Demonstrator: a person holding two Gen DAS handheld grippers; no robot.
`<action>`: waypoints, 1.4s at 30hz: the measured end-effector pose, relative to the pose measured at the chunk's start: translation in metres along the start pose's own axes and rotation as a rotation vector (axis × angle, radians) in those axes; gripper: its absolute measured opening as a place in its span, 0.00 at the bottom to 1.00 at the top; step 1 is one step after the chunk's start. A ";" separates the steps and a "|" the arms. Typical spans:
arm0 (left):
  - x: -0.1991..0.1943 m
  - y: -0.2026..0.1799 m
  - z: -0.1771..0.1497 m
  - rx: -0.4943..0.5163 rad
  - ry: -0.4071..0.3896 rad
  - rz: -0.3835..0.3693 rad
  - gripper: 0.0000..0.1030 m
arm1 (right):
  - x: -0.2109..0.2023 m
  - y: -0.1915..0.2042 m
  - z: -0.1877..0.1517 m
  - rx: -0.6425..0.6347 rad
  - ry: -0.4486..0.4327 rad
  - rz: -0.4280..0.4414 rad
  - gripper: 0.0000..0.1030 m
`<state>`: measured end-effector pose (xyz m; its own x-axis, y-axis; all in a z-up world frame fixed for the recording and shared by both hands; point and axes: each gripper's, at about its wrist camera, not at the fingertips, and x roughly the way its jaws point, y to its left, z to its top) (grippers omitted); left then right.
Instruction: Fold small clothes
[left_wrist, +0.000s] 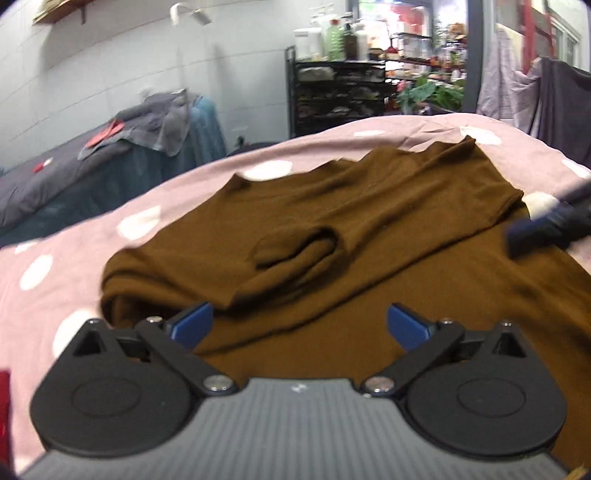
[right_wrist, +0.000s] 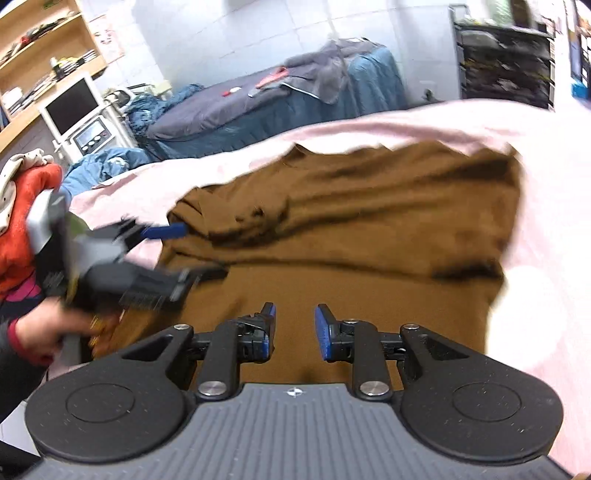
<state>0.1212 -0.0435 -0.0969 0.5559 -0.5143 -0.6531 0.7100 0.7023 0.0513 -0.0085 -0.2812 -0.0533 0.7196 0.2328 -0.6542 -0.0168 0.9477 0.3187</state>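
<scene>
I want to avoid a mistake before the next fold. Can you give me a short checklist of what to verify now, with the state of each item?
1. Left gripper empty, jaws wide: ok.
2. Right gripper empty, jaws partly apart, nothing between the pads: ok.
3. Brown shirt lies fully on the pink dotted cover: ok.
4. Sleeve folded across the body: ok, though bunched at the cuff.
5. Fabric flat, without wrinkles: not ok, ridges near the left edge.
6. Bottom hem straight: cannot tell, hidden behind the grippers.
</scene>
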 end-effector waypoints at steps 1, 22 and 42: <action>-0.002 0.004 -0.001 -0.025 0.014 0.015 1.00 | 0.009 0.007 0.008 -0.036 -0.002 0.012 0.43; -0.018 0.099 -0.013 -0.259 -0.006 0.315 0.93 | 0.046 0.011 0.107 -0.042 -0.234 -0.175 0.07; -0.007 0.037 0.008 -0.019 -0.032 0.170 0.74 | -0.024 -0.081 0.045 0.225 -0.259 -0.300 0.07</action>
<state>0.1470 -0.0183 -0.0845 0.6809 -0.4030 -0.6116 0.5968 0.7893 0.1443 0.0067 -0.3738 -0.0324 0.8199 -0.1342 -0.5566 0.3496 0.8872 0.3010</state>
